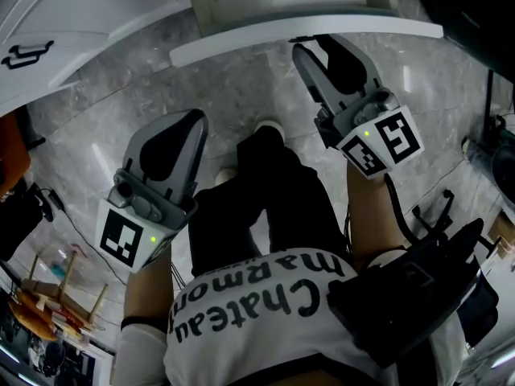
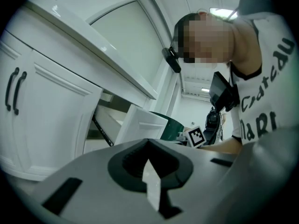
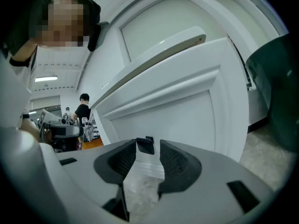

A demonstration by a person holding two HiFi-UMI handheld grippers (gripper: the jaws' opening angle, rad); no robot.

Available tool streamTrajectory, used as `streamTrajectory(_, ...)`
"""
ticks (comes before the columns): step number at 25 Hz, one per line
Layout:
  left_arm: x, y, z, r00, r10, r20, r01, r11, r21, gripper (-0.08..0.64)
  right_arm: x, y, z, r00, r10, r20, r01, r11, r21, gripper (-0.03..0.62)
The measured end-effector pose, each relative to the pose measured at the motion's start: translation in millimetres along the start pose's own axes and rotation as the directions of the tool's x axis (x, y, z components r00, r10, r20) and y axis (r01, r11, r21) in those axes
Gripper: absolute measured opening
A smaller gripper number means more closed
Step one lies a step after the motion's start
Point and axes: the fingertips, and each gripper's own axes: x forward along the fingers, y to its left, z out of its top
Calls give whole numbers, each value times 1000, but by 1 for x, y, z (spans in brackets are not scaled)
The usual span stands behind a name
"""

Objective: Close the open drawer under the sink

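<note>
The open drawer's white front (image 3: 187,106) fills the right gripper view, close ahead of my right gripper (image 3: 148,146), whose jaws stand open with only floor showing between them. From above, the drawer front's top edge (image 1: 306,39) runs across the view, and my right gripper (image 1: 318,48) points at it from just below. My left gripper (image 1: 189,119) hangs lower left, over the floor, apart from the drawer. In the left gripper view the drawer (image 2: 140,125) juts out of the white cabinet on its dark rail (image 2: 102,129); the left gripper (image 2: 148,143) has its pads together, holding nothing.
A white cabinet door with black handles (image 2: 13,90) stands left of the drawer. A dark green bin (image 3: 275,92) is to the drawer's right. The floor is grey marble (image 1: 121,95). Clutter lies at the lower left (image 1: 40,296). A person (image 3: 84,108) stands far off.
</note>
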Motion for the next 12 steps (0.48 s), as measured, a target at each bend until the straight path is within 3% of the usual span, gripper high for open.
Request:
streamTrajectory(7,16,11,-19,993,-107,51,101,990,102,8,0,6,0,997,56,54,-49,990,-132,112)
streamTrajectory(12,24,34,-32,988,-81,128,60,985,165,8,0,5,-1,995,70,77,-52,977,-207,100)
